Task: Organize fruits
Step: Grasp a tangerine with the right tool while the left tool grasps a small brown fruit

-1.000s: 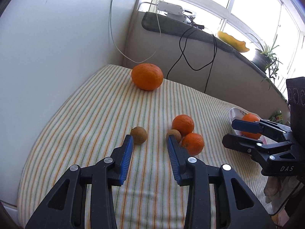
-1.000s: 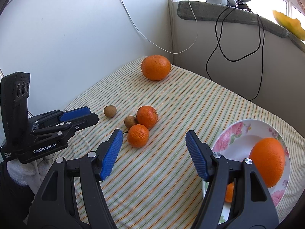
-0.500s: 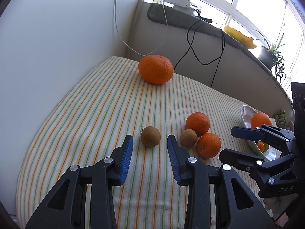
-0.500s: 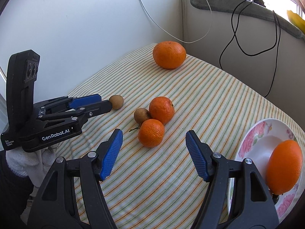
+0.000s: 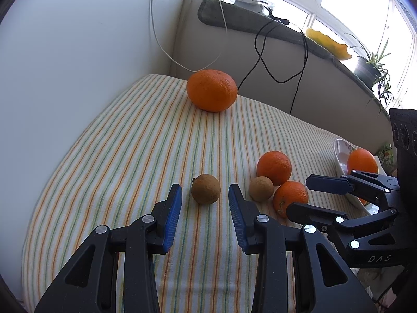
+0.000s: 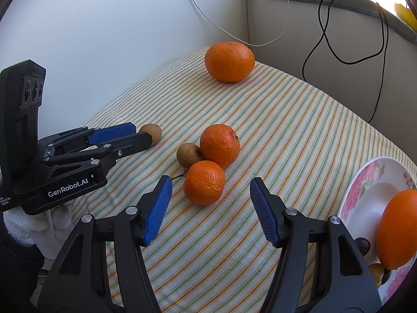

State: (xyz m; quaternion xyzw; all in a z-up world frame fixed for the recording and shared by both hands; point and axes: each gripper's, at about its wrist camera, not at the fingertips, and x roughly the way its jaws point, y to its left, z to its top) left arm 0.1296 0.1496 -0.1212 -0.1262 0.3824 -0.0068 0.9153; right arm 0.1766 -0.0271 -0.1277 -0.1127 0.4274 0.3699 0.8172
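My left gripper (image 5: pixel 204 200) is open, its tips on either side of a small brown fruit (image 5: pixel 206 189) on the striped cloth, without touching it; this gripper also shows in the right wrist view (image 6: pixel 140 135) beside that fruit (image 6: pixel 152 133). My right gripper (image 6: pixel 211 195) is open just short of a small orange (image 6: pixel 204 182). Behind it lie a second small orange (image 6: pixel 219 144) and another brown fruit (image 6: pixel 188 154), all touching. A large orange (image 6: pixel 229 61) sits at the far edge. A flowered plate (image 6: pixel 370 190) at right holds an orange (image 6: pixel 398 228).
The striped cloth (image 5: pixel 130 143) covers the table, which butts against a white wall on the left and a beige ledge behind. Black and white cables (image 6: pixel 325 34) hang down the ledge. A potted plant (image 5: pixel 370 67) and a yellow dish stand on the sill.
Both grippers have moved forward toward the fruit. The left gripper's tips now flank the lone brown fruit; the right gripper has closed in on the nearest small orange.
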